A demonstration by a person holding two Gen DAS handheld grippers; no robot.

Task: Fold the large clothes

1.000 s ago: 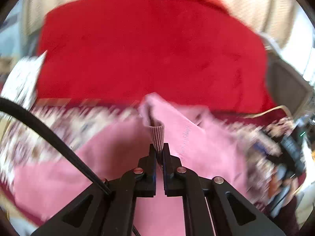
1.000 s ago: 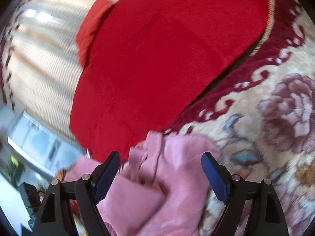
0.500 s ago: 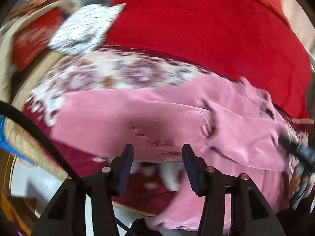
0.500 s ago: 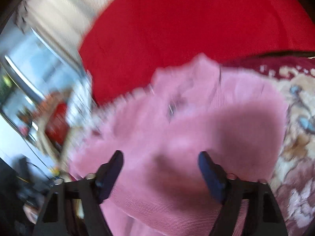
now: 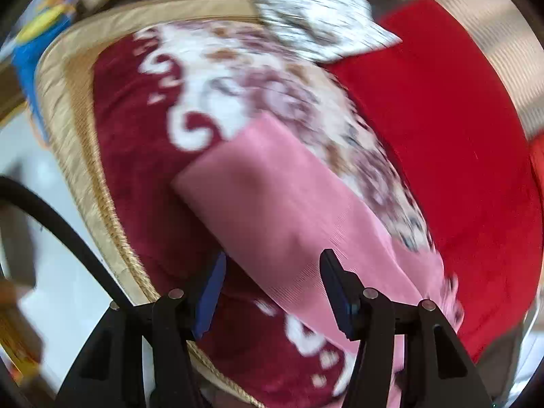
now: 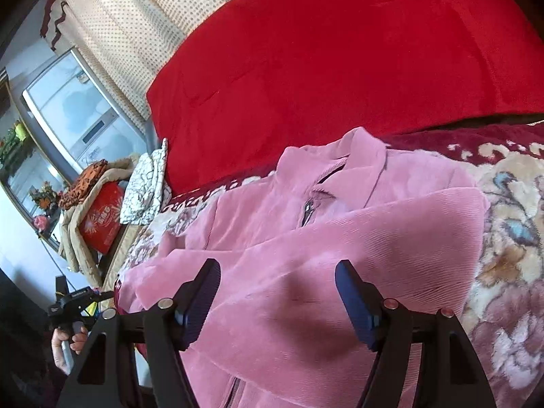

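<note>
the left wrist view looks steeply down past its own claw (image 5: pixel 272 292) from close above the bed's edge, facing a corner of the pink jacket (image 5: pixel 282 210) on the floral blanket (image 5: pixel 136 156), with floor at the left; this view is blurred. the right wrist view looks less steeply over its claw (image 6: pixel 277 301), close above the jacket's collar, facing the window (image 6: pixel 68 108). both views share the jacket, the blanket, the red bedspread (image 6: pixel 340 51) and the white patterned cloth (image 5: pixel 319 20). the left claw shows at the right view's lower left.
</note>
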